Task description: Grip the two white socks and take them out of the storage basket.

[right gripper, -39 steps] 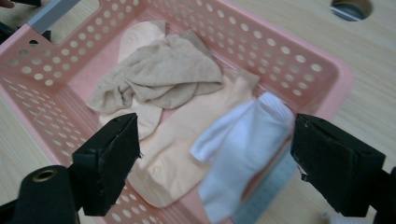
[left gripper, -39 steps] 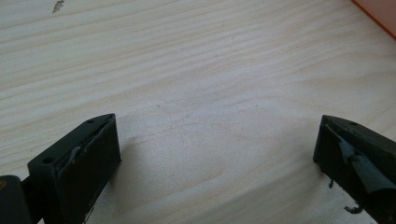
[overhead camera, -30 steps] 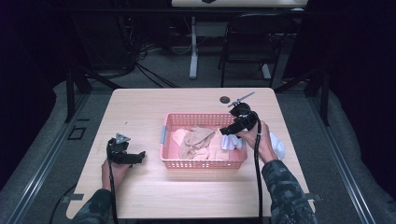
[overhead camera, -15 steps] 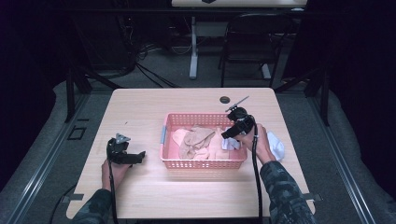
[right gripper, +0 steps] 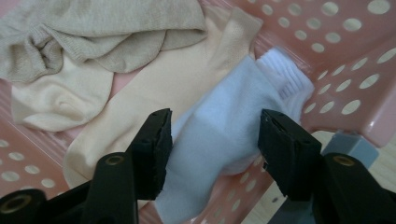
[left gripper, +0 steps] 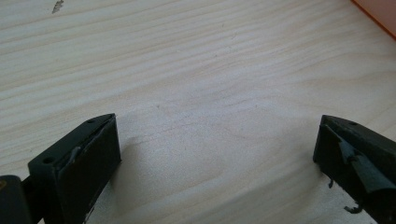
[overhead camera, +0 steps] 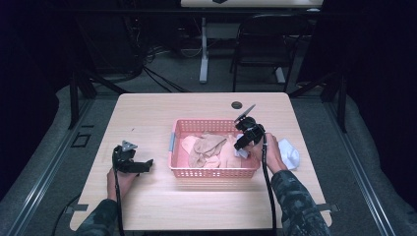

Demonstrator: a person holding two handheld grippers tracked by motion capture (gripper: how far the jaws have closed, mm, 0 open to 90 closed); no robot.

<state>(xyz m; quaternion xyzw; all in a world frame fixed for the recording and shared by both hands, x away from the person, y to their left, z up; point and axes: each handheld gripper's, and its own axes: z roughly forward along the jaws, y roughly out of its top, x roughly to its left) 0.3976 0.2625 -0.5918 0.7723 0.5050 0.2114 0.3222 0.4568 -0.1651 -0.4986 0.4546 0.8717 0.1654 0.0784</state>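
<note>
A pink perforated basket (overhead camera: 211, 173) stands on the wooden table (overhead camera: 162, 113) right of the middle. Inside lie tan and cream socks (overhead camera: 209, 147), bunched together (right gripper: 93, 42). A white sock (right gripper: 229, 126) rests in the basket's right corner (right gripper: 336, 60), draped against the wall. My right gripper (overhead camera: 241, 145) hovers over that corner, open, its jaws standing on either side of the white sock (overhead camera: 240, 152) without closing on it. My left gripper (overhead camera: 145, 164) rests low over bare table to the basket's left, open (left gripper: 217, 135) and holding nothing.
A second white sock (overhead camera: 289, 152) lies on the table just right of the person's right hand. A dark round grommet (overhead camera: 237, 104) sits near the table's far edge. A chair (overhead camera: 260, 44) and a table leg stand beyond it.
The right gripper has shifted left, in over the basket's right corner, and the white sock it carried now lies in the basket between open jaws. The left gripper has not moved.
</note>
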